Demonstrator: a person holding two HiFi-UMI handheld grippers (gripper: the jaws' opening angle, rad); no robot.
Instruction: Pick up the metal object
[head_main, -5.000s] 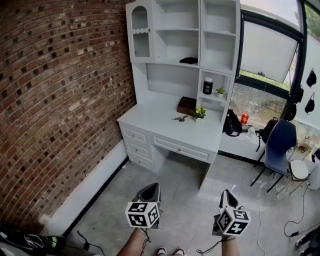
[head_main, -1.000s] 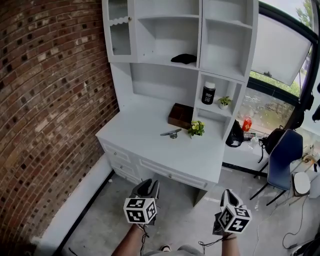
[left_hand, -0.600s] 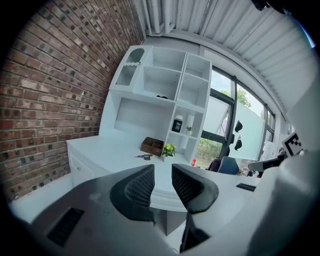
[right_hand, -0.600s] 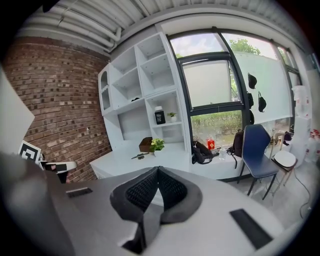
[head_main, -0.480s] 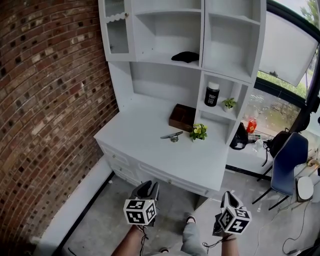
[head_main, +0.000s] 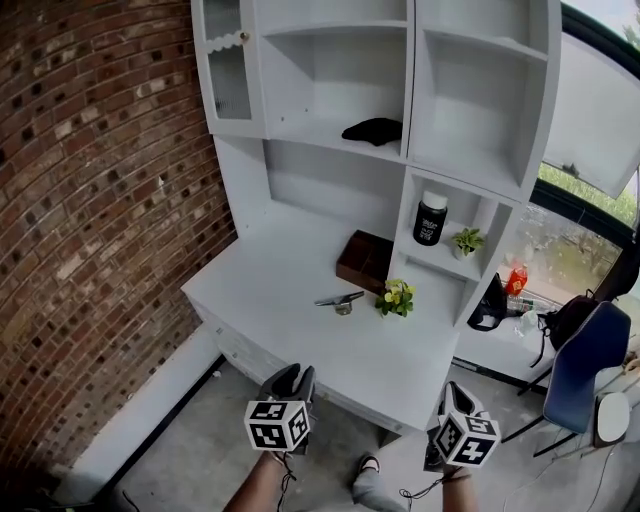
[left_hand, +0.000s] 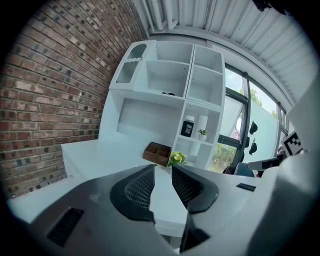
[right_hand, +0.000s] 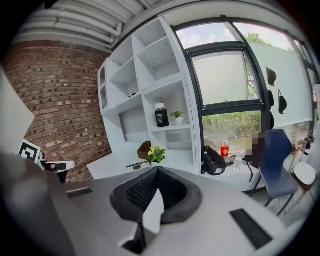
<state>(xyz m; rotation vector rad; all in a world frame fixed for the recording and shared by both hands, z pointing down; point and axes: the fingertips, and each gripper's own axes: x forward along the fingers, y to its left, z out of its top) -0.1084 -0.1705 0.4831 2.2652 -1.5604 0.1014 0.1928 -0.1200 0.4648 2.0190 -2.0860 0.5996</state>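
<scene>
The metal object (head_main: 340, 300), a small silvery piece with a thin handle, lies on the white desk (head_main: 270, 290) beside a little potted yellow flower (head_main: 396, 297). In the right gripper view the metal object (right_hand: 134, 164) shows far ahead, left of the flower. Both grippers are held low in front of the desk, well short of the object. My left gripper (head_main: 290, 381) has its jaws a little apart with nothing between them; along those jaws (left_hand: 163, 167) only the desk shows. My right gripper (head_main: 455, 396) is shut and empty, its tips touching (right_hand: 157, 169).
A brown wooden box (head_main: 364, 260) stands behind the metal object. The hutch holds a black jar (head_main: 431, 219), a small plant (head_main: 466, 242) and a dark item (head_main: 372, 130). A brick wall (head_main: 90, 200) is on the left, a blue chair (head_main: 585, 370) on the right.
The view has closed in on the desk, which now fills more of the frame; five seconds ago it was much farther off. Both grippers keep their places low in the view.
</scene>
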